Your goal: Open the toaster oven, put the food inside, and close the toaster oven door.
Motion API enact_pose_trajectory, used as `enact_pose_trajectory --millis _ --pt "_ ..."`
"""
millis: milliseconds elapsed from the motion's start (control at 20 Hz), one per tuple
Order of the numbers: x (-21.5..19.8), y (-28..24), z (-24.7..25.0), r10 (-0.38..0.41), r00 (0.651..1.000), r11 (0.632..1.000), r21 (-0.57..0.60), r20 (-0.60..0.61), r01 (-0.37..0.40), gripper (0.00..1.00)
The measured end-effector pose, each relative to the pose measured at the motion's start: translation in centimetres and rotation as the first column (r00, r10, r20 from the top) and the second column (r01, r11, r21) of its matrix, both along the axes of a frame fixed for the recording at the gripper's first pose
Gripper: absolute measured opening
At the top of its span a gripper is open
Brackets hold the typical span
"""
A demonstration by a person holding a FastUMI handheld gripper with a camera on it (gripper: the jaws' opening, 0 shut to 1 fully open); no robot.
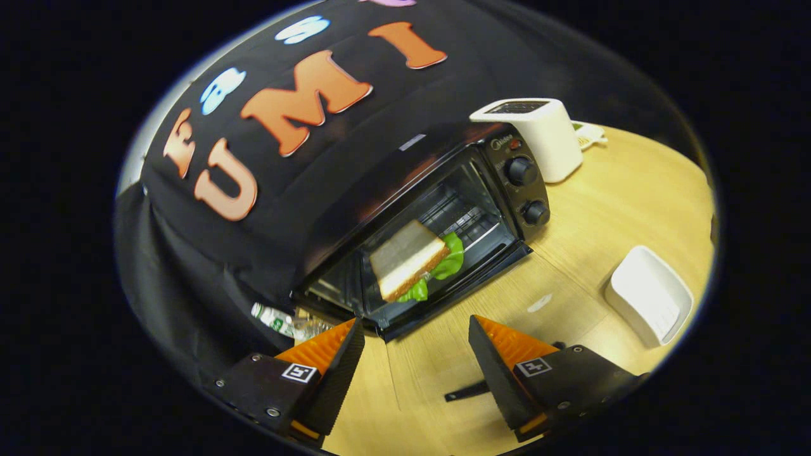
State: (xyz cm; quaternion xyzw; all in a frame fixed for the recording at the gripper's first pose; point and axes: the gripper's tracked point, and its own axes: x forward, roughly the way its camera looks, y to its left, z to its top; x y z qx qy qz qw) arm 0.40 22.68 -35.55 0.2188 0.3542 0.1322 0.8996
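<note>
**A:** What is taking up the most room ahead of the gripper [415, 345]?

**B:** The wooden table [608, 196] is stretching out under everything, and the black toaster oven [437, 215] is sitting on it beyond the fingers, at about twelve o'clock from them. Its two knobs are showing on the panel at its three o'clock end.

**A:** Is the oven door [456, 285] standing open?

**B:** It appears to be lying folded down toward the fingers, though the glass is making that hard to judge. The cavity and its wire rack are showing behind it.

**A:** And what is sitting in the oven?

**B:** The sandwich [408, 258] is resting inside, a slice of bread on top with green lettuce poking out at its three o'clock side. It is lying well ahead of the fingertips and apart from them.

**A:** How are the fingers standing?

**B:** They are spread wide, with bare table between them, and they are gripping nothing.

**A:** What else is lying around?

**B:** A white toaster [538, 136] is standing just beside the oven's knob end, at about one o'clock from the gripper. A white tray [649, 294] is sitting at about two o'clock, near the right finger, and it is holding nothing. A plastic bottle [279, 320] is lying at the oven's other end, at about ten o'clock, just beyond the left finger.
</note>
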Motion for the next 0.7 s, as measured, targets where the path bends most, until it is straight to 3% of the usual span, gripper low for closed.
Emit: enact_pose_trajectory --millis 300,700 --pt "-5.1 -3.9 -1.3 0.164 0.985 0.947 -0.287 0.055 -0.142 0.98" --pt "-8.8 -5.7 -8.1 0.256 0.965 0.841 -0.478 -0.059 -0.252 0.99"
